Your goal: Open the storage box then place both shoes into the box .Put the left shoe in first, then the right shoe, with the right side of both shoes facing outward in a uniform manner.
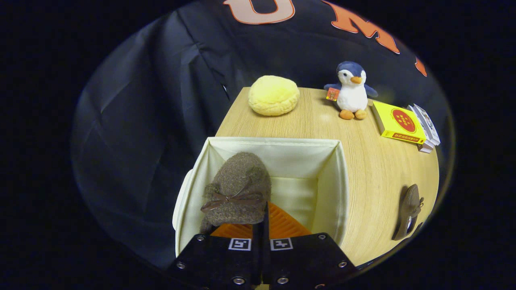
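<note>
Already the storage box (326,193) stands open on the wooden table (375,177), its cream fabric walls upright and no lid over it, so the opening step looks done. It sits at the table's near left corner, directly ahead of the gripper.

Inside it, on the left half, is the first shoe (240,189), a brown fuzzy slipper with a small bow, toe pointing away and the upper leaning toward the left wall. The gripper (262,225) hangs just above the box's near rim with its two fingers drawn together; they seem to pinch the shoe's rear edge, where an orange lining or sole shows on either side of them. Whether the shoe already rests on the box floor or hangs from the fingers, I cannot tell. Which side of it faces outward is also hard to read from this angle.

Left to do, by my judgement: let this shoe go and then fetch the second shoe (409,211), which lies on the table well to the right of the box, near the edge. The right half of the box is free to take it.

Beyond the box stand a yellow plush cushion (273,96), a toy penguin (351,90) and a small stack of books (403,123), none of them in the way.
</note>
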Motion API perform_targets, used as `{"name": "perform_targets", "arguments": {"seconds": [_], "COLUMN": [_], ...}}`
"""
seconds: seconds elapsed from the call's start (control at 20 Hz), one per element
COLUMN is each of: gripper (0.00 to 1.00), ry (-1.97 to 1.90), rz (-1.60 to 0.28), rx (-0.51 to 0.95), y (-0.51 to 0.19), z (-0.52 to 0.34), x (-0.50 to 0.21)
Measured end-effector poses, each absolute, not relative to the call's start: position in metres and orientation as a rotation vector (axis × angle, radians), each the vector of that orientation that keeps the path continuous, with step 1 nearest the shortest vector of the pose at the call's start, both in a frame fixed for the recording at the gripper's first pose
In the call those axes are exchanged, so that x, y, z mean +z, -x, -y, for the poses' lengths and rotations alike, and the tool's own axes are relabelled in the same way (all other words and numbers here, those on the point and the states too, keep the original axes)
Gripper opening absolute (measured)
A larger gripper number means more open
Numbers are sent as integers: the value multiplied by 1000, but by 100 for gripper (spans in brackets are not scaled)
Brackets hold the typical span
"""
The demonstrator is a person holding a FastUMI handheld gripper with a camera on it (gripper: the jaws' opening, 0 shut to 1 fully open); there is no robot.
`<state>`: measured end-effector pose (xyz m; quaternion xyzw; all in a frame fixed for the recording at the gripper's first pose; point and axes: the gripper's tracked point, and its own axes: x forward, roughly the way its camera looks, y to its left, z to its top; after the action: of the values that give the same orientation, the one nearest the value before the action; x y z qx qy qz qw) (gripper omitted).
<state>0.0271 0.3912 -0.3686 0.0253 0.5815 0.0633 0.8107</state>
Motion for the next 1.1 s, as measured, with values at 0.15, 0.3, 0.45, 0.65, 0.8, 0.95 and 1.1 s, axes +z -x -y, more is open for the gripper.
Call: {"name": "perform_targets", "arguments": {"seconds": [0.15,0.3,0.45,0.65,0.8,0.95,1.1], "gripper": [6,14,23,34,41,58,66], "ry": [-58,-44,-96,-167,-202,-235,-247], "rz": [-1297,-1356,-1432,-1373,-1295,-1187,-1069], "rx": [148,194,258,365,435,513,548], "y": [-21,-4,21,20,20,19,14], "z": [-404,-412,-423,-423,-412,-395,-360], "x": [-382,-396,-400,-371,-337,-294,-258]}}
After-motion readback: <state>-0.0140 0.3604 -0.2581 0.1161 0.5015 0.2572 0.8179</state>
